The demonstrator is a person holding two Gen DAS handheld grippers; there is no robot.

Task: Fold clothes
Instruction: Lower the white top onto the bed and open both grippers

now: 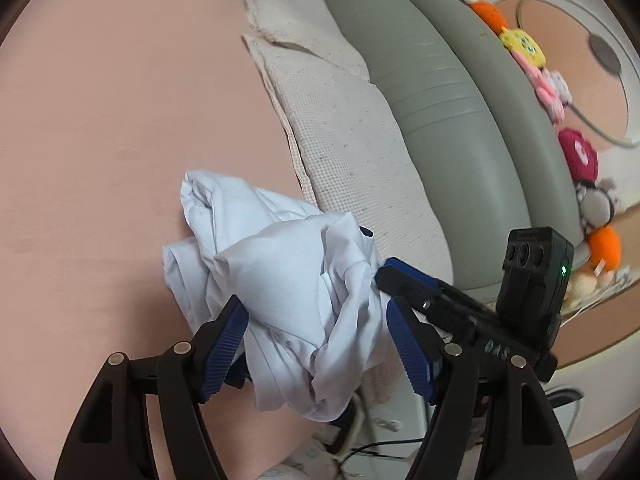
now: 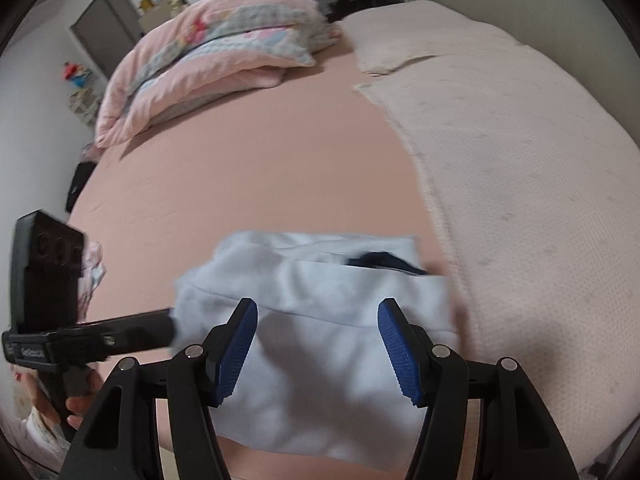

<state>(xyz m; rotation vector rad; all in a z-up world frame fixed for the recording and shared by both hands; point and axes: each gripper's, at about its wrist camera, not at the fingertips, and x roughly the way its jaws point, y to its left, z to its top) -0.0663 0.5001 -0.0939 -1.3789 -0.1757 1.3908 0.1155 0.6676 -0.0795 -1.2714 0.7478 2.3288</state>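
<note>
Lifting seems to be the point of this pose: both grippers flank a crumpled white garment (image 1: 288,280) at the near edge of the bed (image 1: 100,128), probably to raise it clear of the pink sheet and shake it out for folding. In the left wrist view, the left gripper (image 1: 320,344) has its jaws spread wide, with a thick bunch of the cloth filling the gap and lying against both blue pads (image 1: 226,350); whether it is truly gripped or merely draped there, I cannot tell. The right gripper (image 2: 316,350) also stands wide, its jaws above the fabric with nothing visibly pinched; in the left view its tips reach the cloth's edge.

The garment is pale, bluish-white, thin and heavily creased, wadded into a loose heap with no clear outline. A dark blue trim or lining (image 2: 386,262) peeks out near its far edge. It sits just beside a beige textured blanket (image 2: 520,168), well apart from the folded pink quilt (image 2: 200,60) farther up the bed.
</note>
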